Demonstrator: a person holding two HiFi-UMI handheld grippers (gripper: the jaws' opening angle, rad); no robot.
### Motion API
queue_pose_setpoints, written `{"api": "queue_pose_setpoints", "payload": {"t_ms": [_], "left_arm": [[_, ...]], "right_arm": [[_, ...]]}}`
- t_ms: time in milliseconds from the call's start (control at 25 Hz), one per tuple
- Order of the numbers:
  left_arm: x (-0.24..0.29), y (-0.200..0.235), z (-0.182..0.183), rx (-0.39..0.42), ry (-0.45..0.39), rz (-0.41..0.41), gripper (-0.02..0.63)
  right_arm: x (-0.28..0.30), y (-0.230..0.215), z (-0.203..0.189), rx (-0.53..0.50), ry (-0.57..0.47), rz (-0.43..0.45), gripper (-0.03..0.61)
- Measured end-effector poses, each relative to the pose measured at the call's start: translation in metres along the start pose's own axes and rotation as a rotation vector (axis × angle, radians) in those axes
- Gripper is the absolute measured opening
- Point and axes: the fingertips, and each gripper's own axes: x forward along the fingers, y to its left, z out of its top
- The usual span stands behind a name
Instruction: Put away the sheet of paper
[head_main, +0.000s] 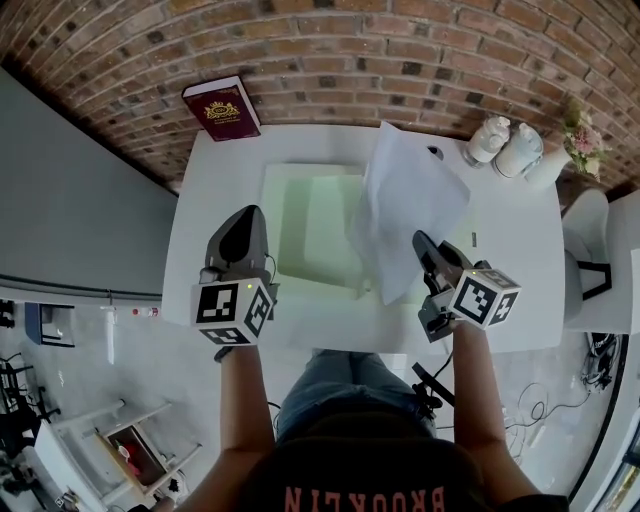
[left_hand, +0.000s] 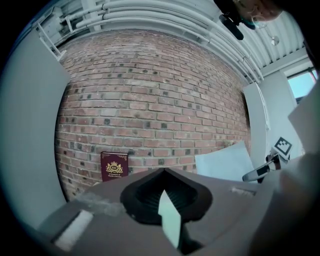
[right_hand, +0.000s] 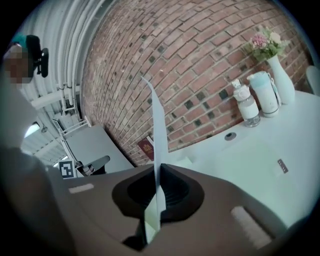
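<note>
The white rectangular table (head_main: 510, 235) is butting its far edge against the red brick wall (head_main: 400, 50). Its right side is lying bare between the middle and the far right corner.

One pale green translucent plastic folder (head_main: 300, 220) is lying in the middle. One maroon book (head_main: 221, 108) is leaning at the far left corner. One clear bottle (head_main: 488, 138), one white jug (head_main: 520, 150) and one white vase of pink flowers (head_main: 560, 160) are crowding the far right corner.

The left gripper (head_main: 245, 218) is sitting at the folder's left edge, its jaws pressed together on a thin pale green sliver, apparently the folder's cover. The right gripper (head_main: 425, 242) is pinching the bottom corner of the single white sheet of paper (head_main: 410, 205). The sheet is standing up from the jaws above the folder's right edge.
</note>
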Motion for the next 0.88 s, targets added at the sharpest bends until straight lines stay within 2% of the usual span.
{"api": "queue_pose_setpoints", "payload": {"t_ms": [200, 320, 520, 880], "left_arm": [[0.006, 0.002, -0.002, 0.001, 0.004, -0.033, -0.005], [0.008, 0.007, -0.002, -0.002, 0.003, -0.04, -0.005], [0.011, 0.016, -0.006, -0.018, 0.006, -0.04, -0.005], [0.012, 0.021, -0.012, -0.028, 0.016, -0.04, -0.005]], "right_arm": [[0.012, -0.011, -0.031, 0.146, 0.076, 0.018, 0.002], [0.017, -0.02, -0.046, 0.194, 0.116, 0.005, 0.003], [0.023, -0.034, -0.063, 0.183, 0.197, -0.041, 0.002], [0.026, -0.071, -0.086, 0.124, 0.403, -0.135, 0.003]]}}
